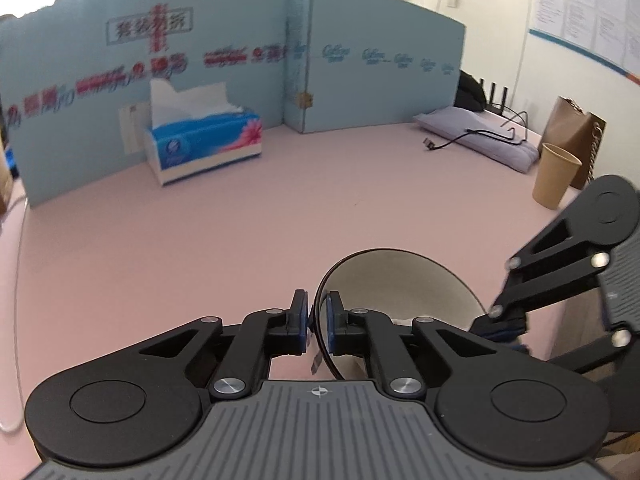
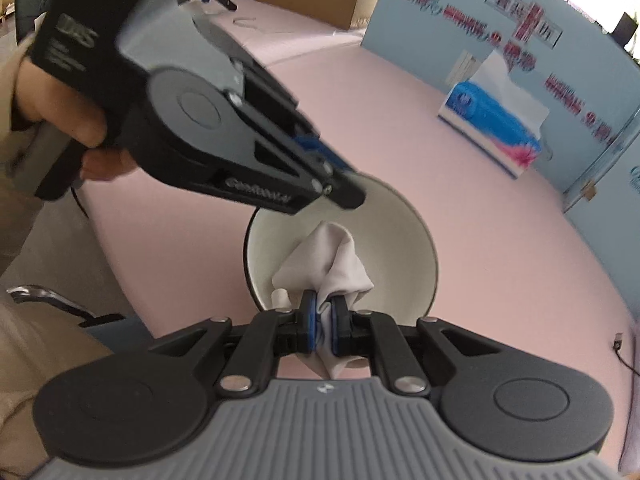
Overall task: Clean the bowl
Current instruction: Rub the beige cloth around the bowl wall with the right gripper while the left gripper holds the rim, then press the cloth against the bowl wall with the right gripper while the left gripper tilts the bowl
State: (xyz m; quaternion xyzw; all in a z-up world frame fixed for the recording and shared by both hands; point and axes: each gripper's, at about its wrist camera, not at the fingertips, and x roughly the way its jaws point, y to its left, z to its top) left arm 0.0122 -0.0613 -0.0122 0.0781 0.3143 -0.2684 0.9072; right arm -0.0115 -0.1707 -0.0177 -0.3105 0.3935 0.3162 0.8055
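A bowl [image 1: 400, 280], cream inside with a dark rim, is tilted over the pink table. My left gripper [image 1: 318, 320] is shut on its rim, one pad inside and one outside. It also shows in the right wrist view [image 2: 348, 192] at the bowl's [image 2: 396, 232] far rim. My right gripper [image 2: 323, 324] is shut on a crumpled white tissue [image 2: 328, 256] and holds it inside the bowl against the near wall. It shows in the left wrist view [image 1: 500, 324] at the bowl's right edge.
A blue tissue box [image 1: 204, 142] stands at the back by a light blue cardboard screen [image 1: 360, 60]. A brown paper cup [image 1: 554, 176], a paper bag [image 1: 576, 136], a folded grey cloth [image 1: 476, 136] and a black cable [image 1: 472, 136] lie at the right.
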